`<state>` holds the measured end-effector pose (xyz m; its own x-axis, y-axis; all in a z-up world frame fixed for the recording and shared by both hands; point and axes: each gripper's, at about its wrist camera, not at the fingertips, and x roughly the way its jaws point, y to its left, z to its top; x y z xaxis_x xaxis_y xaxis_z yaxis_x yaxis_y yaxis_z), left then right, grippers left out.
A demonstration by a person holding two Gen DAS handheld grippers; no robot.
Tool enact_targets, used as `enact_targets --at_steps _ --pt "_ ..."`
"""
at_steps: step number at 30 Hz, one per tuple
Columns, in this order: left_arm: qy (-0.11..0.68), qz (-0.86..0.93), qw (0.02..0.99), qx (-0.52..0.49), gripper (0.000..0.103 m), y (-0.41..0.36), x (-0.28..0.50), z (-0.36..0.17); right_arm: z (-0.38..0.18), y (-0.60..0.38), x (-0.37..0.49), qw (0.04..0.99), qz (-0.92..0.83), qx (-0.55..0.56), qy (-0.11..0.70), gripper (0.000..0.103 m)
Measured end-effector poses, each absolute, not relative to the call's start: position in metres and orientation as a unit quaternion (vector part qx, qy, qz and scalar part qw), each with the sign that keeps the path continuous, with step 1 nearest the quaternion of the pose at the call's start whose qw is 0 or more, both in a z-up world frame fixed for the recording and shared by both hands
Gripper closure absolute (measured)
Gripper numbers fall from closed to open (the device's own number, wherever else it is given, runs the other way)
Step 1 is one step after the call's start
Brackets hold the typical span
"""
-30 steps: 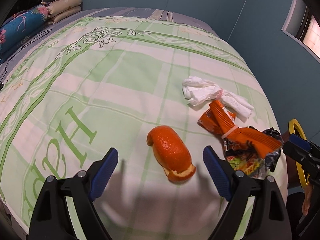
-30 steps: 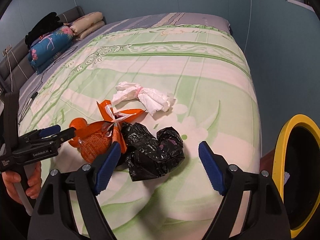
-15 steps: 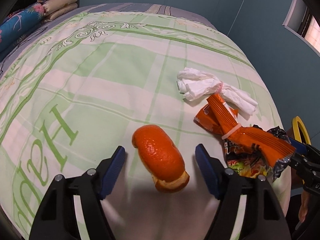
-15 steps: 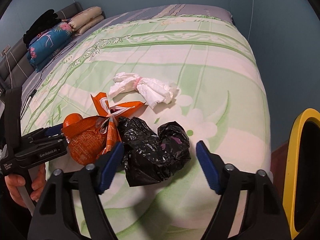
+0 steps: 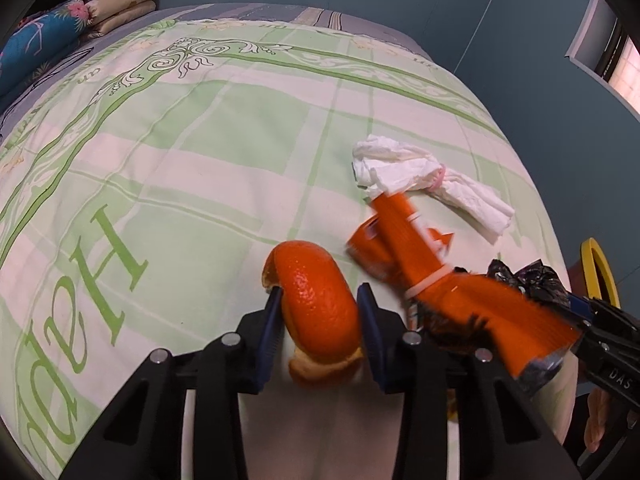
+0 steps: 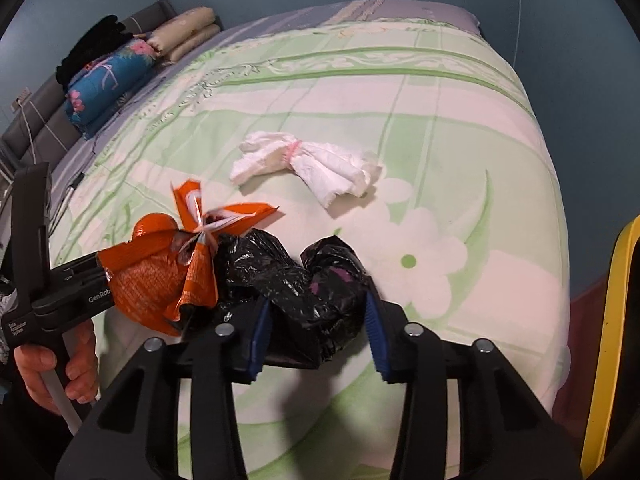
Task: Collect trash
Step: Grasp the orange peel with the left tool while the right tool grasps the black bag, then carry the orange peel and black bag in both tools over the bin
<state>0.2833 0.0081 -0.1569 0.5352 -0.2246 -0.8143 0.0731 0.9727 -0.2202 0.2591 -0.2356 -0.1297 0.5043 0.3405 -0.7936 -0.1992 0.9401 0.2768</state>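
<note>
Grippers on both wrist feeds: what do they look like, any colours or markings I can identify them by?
The left gripper and the right gripper look alike: matte black angular frames with silver bolt heads, each with two fingers faced with ribbed blue pads. In the right wrist view, the left one's body carries white lettering that starts "GenRob". A bare hand holds its pale handle; no sleeve or cables visible.

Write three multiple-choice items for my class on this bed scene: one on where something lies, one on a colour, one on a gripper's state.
1. Where does the white tissue bundle lie?
A. on the bedspread beyond the black bag
B. in the yellow-rimmed bin
C. between gripper fingers

2. What colour is the band round the tissue bundle?
A. green
B. pink
C. black

3. What is the left gripper doing?
A. hanging open
B. gripping a pillow
C. closed on the orange peel

Answers: 1 A, it rests loose past the black bag; 2 B, pink at its waist; 3 C, both pads press the peel.
</note>
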Motion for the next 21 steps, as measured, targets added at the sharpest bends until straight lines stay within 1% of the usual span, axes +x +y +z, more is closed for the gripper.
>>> enact_targets --at_steps 5,15,21 --pt "0.469 -0.086 0.874 -0.094 0.069 0.017 0.277 -0.147 -0.124 -0.244 0.252 0.866 0.161 0.095 0.463 0.068" --pt "0.45 -0.067 0.884 -0.111 0.069 0.049 0.254 -0.123 -0.108 -0.239 0.234 0.87 0.181 0.103 0.446 0.069" --pt "0.431 -0.054 0.893 -0.118 0.069 0.07 0.234 -0.105 -0.089 -0.234 0.218 0.877 0.194 0.106 0.427 0.069"
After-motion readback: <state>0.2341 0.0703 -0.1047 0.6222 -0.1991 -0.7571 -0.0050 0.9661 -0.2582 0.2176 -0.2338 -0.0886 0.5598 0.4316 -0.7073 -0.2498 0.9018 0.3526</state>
